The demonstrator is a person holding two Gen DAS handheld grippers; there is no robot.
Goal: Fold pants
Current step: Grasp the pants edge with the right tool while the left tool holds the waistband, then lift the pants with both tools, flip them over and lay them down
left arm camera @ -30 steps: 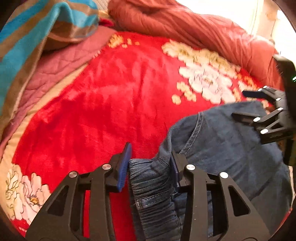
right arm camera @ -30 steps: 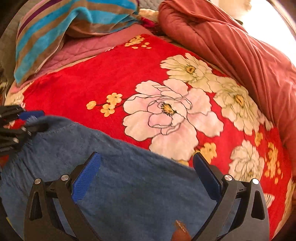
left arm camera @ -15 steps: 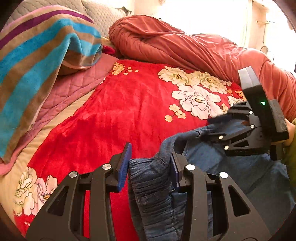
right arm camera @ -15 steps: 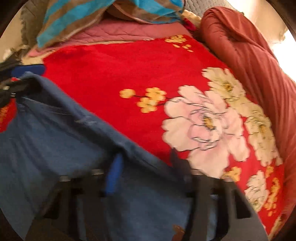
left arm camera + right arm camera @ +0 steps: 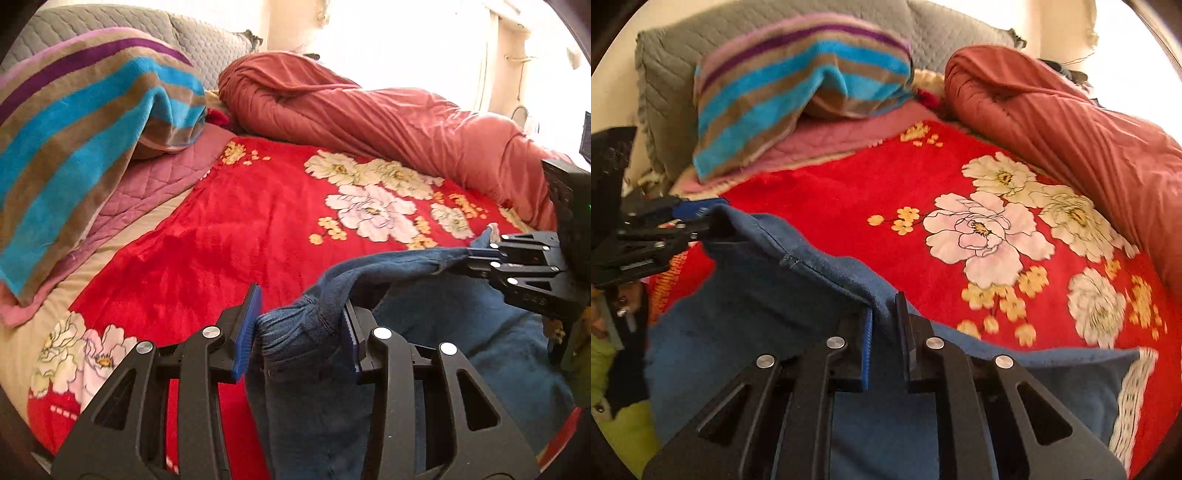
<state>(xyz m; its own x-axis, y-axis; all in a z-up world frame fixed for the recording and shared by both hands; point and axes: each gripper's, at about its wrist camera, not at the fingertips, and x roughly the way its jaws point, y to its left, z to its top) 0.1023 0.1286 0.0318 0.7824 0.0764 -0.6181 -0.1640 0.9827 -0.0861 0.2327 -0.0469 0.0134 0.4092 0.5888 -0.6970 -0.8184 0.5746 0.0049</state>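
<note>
The right gripper [image 5: 884, 332], whose black fingers with blue pads stood wide apart over flat cloth a second ago, is now clamped onto the upper edge of the blue denim pants [image 5: 768, 295], with only a thin fold of fabric between the pads. The left gripper [image 5: 301, 328] holds as before: its fingers are closed on a thick bunched wad of the ribbed end of the same pants, so they sit partly apart around the bulk.

With both ends pinched, the edge between the two grippers has come up off the red plush blanket with large pale flowers [image 5: 240, 221] and hangs as a sagging span, while the rest of the denim drapes down toward the near side of the bed (its lower part is out of view). Both views have also tilted up, taking in the blue-and-brown striped towel [image 5: 798, 88] and the rolled rust-red quilt [image 5: 369, 114].

I judge the grasping step finished; the fabric is ready to be carried over for a fold.
</note>
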